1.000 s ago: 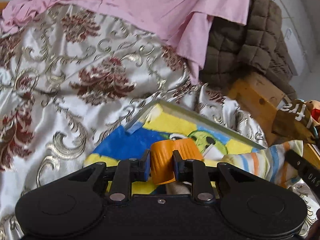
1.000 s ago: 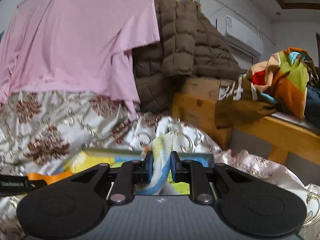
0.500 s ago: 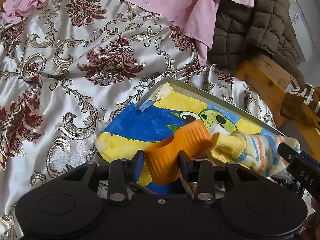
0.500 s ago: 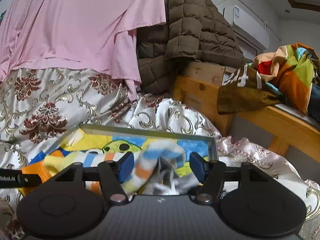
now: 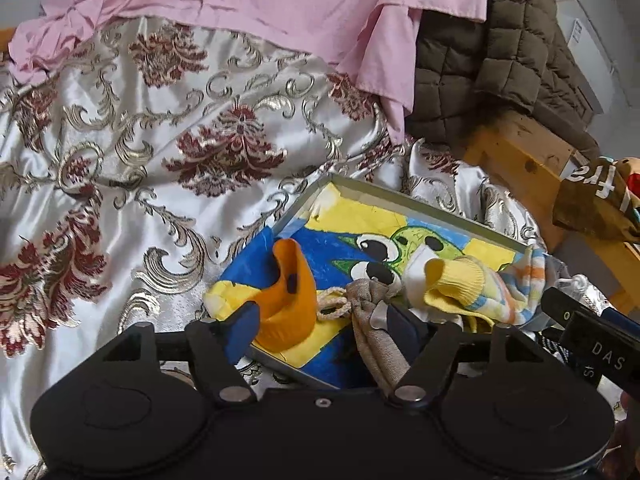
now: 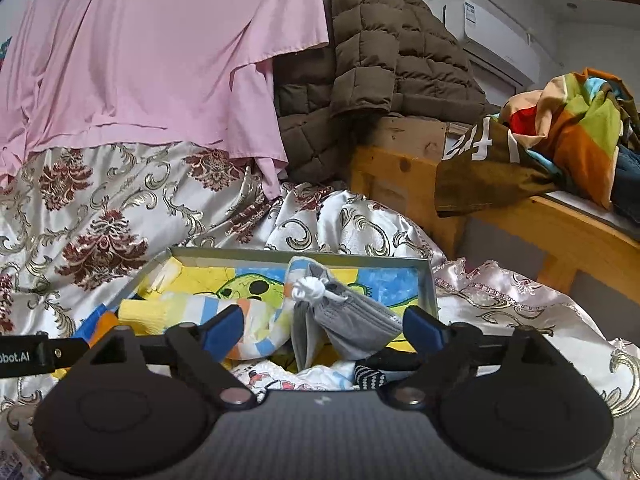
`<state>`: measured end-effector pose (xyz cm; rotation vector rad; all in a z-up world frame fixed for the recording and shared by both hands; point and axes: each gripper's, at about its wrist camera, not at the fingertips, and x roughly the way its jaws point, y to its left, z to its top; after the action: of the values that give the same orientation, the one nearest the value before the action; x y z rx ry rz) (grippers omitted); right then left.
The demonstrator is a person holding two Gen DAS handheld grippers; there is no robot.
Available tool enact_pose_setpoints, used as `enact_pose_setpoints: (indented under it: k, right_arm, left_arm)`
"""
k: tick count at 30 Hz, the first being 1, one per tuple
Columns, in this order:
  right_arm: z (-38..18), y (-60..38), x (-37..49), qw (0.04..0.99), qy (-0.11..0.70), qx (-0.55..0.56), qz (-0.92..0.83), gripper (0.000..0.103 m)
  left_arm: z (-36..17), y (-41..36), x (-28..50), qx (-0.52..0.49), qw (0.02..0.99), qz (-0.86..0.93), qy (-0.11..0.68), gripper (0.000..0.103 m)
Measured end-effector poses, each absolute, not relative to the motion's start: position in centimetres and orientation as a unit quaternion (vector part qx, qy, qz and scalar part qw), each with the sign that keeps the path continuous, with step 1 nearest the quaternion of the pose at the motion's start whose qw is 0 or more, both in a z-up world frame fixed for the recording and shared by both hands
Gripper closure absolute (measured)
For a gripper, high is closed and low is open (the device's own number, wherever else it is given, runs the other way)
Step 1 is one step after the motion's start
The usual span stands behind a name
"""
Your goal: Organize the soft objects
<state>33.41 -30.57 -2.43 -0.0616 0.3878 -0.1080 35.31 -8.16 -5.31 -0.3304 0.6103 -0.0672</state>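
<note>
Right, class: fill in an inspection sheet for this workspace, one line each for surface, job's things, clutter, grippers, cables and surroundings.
Surface: patterned satin bedspread, rumpled.
Job's things: shallow tray with a cartoon-print liner holds an orange sock, a striped yellow sock, a beige drawstring pouch and a grey pouch.
Clutter: pink sheet, brown quilted jacket, multicoloured cloth on the wooden frame.
Grippers: left gripper and right gripper have just been opening; both open, socks lying loose in the tray.
Cables: nothing seen.
Surroundings: wooden bed frame, wall air conditioner.
</note>
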Motion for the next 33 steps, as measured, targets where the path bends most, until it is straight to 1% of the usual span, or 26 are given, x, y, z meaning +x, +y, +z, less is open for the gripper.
enact_pose_setpoints:
  k: [1, 3, 9, 14, 18, 23, 33]
  right_arm:
    - [-2.3, -30.6, 33.2, 0.98, 0.191, -0.029, -0.054, 0.011]
    - [-1.8, -30.7, 32.7, 0.98, 0.188, -0.022, -0.053, 0.008]
    - [-0.6, -31.0, 30.5, 0.982, 0.181, -0.002, -0.053, 0.001]
    - [0.4, -30.9, 28.0, 0.983, 0.177, 0.006, -0.049, 0.0]
    - [1.2, -30.7, 25.7, 0.984, 0.171, 0.005, -0.045, 0.0]
    - [2.0, -30.2, 22.7, 0.986, 0.161, 0.006, -0.039, 0.0]
    - [2.8, -28.7, 17.0, 0.989, 0.143, 0.014, -0.029, 0.0]
  left_arm:
    - [-5.1, -8.2, 34.9, -0.159, 0.942, -0.032, 0.292, 0.026]
    - [-4.6, -8.2, 34.1, -0.156, 0.947, -0.029, 0.28, 0.02]
    - [-3.0, -7.9, 31.6, -0.152, 0.953, -0.026, 0.26, 0.011]
    - [-1.4, -7.5, 29.2, -0.154, 0.956, -0.026, 0.247, 0.008]
    - [0.0, -7.1, 26.9, -0.152, 0.961, -0.024, 0.229, 0.002]
    - [1.2, -6.6, 23.7, -0.141, 0.967, -0.025, 0.21, 0.001]
    - [1.9, -5.0, 17.8, -0.127, 0.974, -0.027, 0.188, 0.001]
